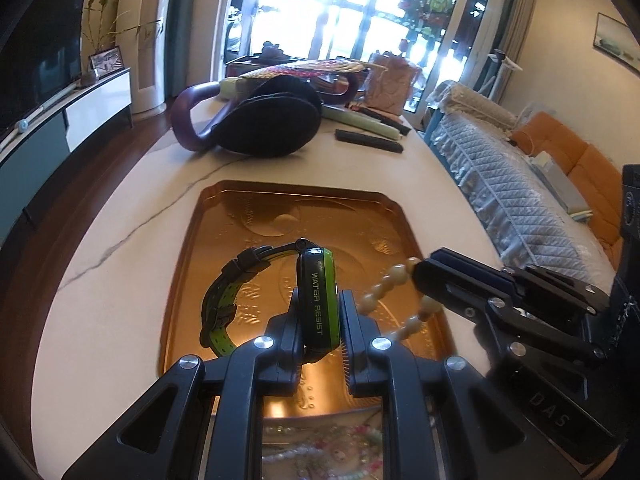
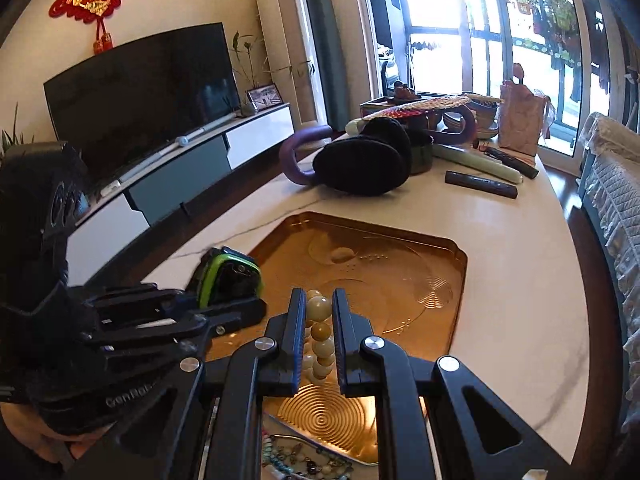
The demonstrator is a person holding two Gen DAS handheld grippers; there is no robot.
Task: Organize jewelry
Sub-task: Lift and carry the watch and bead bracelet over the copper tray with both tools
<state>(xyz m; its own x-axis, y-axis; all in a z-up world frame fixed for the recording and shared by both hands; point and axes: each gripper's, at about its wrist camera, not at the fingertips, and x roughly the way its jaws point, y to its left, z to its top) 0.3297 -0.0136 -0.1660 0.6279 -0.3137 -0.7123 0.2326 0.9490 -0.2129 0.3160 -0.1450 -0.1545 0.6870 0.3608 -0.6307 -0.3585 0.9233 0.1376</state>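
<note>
Our left gripper (image 1: pixel 320 316) pinches the green watch (image 1: pixel 318 300) over the gold tray (image 1: pixel 280 216) on the desk (image 1: pixel 132 240); our right gripper (image 2: pixel 316 320) pinches the bead bracelet (image 2: pixel 320 332) above the tray's near edge.

Both wrist cameras sit close above the desk (image 1: pixel 120 280), angled downward toward the far window, sharing the gold tray (image 2: pixel 448 280).
</note>
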